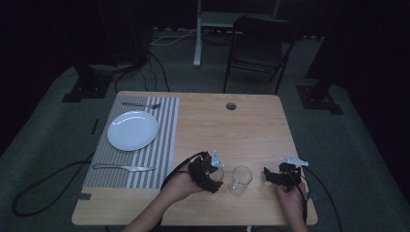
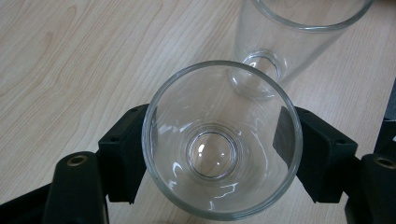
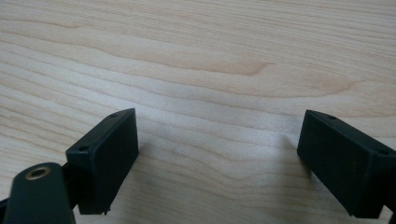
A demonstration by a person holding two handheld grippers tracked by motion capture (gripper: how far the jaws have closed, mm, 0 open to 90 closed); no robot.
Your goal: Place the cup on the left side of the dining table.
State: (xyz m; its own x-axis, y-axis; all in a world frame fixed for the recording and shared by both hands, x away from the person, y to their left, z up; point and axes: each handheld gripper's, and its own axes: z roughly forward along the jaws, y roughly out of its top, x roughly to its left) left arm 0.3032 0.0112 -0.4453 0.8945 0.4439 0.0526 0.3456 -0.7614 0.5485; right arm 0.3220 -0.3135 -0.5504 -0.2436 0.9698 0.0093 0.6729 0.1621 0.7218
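A clear glass (image 2: 222,140) sits clamped between the jaws of the left gripper (image 2: 222,154), low and centre in the high view. A second glass (image 1: 240,180) stands upright just beside it, toward the right. The right gripper (image 3: 217,158), lower right, hovers over bare wooden table (image 1: 251,130), jaws wide apart. At upper left, a striped placemat (image 1: 164,145) carries a white plate (image 1: 132,130), fork (image 1: 141,104) and knife (image 1: 124,167).

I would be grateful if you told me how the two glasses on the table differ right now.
The near glass sits between the left tool's jaws; the far glass stands free on the table. The near glass's whole rim shows from above; the far glass's is cut off. Both are clear, empty and upright.
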